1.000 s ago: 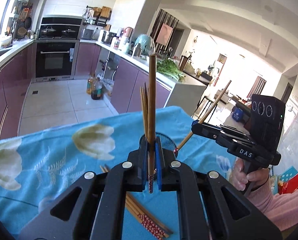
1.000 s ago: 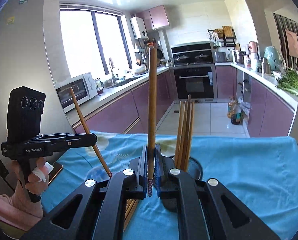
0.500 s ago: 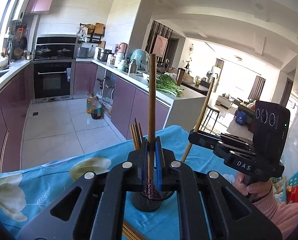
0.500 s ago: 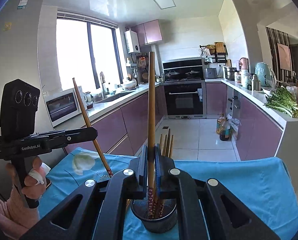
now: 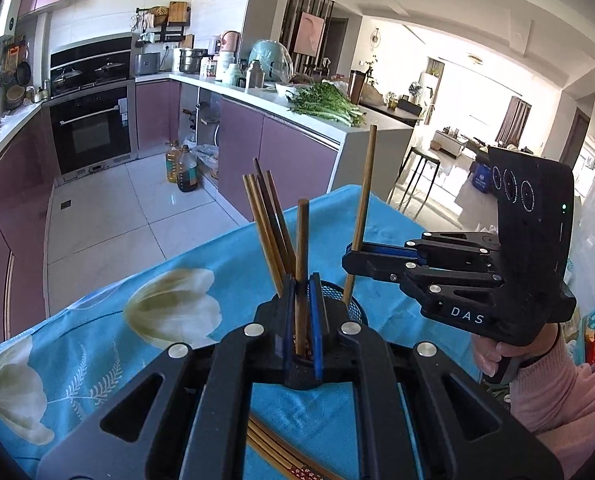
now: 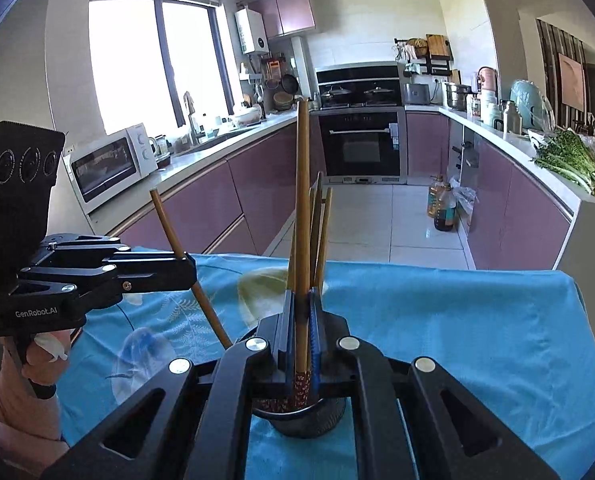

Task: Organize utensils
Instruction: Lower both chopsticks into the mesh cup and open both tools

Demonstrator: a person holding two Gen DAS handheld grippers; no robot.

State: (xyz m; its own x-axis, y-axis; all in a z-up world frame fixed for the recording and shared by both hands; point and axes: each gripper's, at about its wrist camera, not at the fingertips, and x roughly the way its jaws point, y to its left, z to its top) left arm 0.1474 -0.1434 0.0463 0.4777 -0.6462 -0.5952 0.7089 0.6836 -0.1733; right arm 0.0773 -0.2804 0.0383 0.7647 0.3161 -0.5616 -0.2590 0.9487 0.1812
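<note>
My left gripper [image 5: 301, 290] is shut on a brown chopstick [image 5: 301, 248] that stands upright just in front of the black mesh holder [image 5: 355, 304]. Several chopsticks [image 5: 267, 224] lean in that holder. My right gripper [image 6: 300, 306] is shut on another chopstick [image 6: 302, 208], whose patterned lower end hangs over the holder [image 6: 301, 422] mouth. In the left wrist view the right gripper [image 5: 353, 258] holds its stick [image 5: 362, 208] steeply over the holder. Seen from the right wrist, the left gripper [image 6: 191, 270] carries its stick [image 6: 173, 236] slanted.
A blue flowered tablecloth [image 5: 97, 340] covers the table [image 6: 477, 340], whose far edge drops to the kitchen floor. More chopsticks [image 5: 285, 458] lie on the cloth under my left gripper. A person's hand and pink sleeve [image 5: 553, 392] hold the right gripper.
Both grippers have closed in on the holder, each still gripping its stick. The right gripper's stick has sunk towards the holder mouth. The left gripper's stick now shows shorter above its fingers.
</note>
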